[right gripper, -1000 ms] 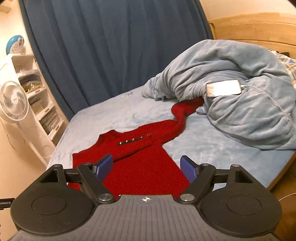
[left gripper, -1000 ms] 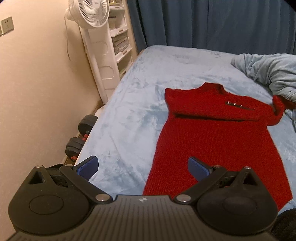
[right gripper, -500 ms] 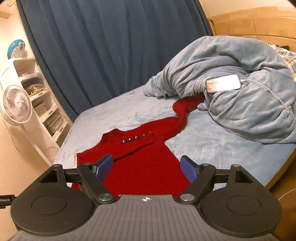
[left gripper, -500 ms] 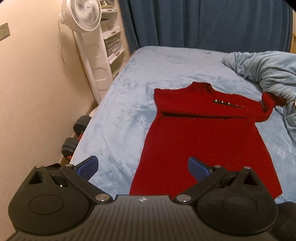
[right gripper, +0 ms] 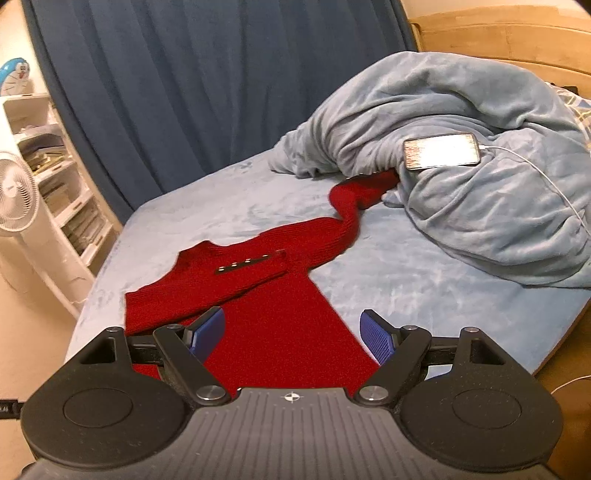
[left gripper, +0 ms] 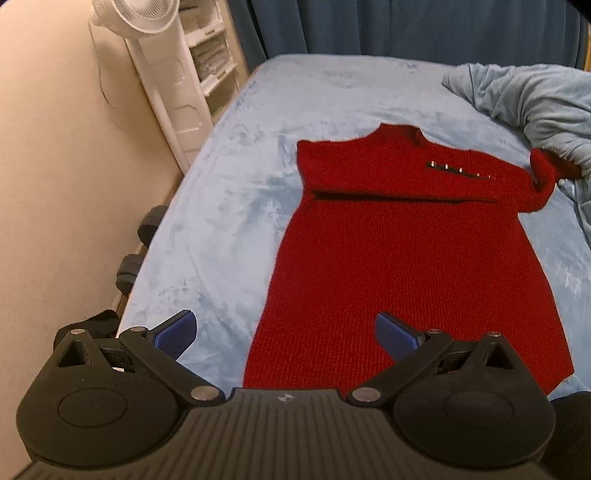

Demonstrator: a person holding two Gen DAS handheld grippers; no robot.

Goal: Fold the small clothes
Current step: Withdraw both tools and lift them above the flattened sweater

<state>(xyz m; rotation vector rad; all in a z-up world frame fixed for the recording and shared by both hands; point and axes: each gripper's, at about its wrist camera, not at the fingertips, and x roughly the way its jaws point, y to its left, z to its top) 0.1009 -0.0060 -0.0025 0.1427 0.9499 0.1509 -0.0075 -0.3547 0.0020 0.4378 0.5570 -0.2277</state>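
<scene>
A red knit dress [left gripper: 402,258] lies flat on the light blue bed [left gripper: 236,192], collar away from me. One sleeve is folded across its chest, with a row of small metal buttons [left gripper: 458,170]. The other sleeve [right gripper: 347,206] stretches out to the right, its cuff under the blanket. My left gripper [left gripper: 286,330] is open and empty above the hem's left corner. My right gripper [right gripper: 293,334] is open and empty above the dress [right gripper: 280,317] near its right edge.
A crumpled blue blanket [right gripper: 461,177] is heaped at the right with a lit phone [right gripper: 441,150] and its cable on it. A white fan [left gripper: 147,22] and shelves stand at the bed's left. Dumbbells [left gripper: 129,269] lie on the floor. Dark curtains hang behind.
Both grippers have shifted a little, so the dress sits more centrally in the left wrist view and slightly nearer in the right. Both stay open. The dress has not moved.
</scene>
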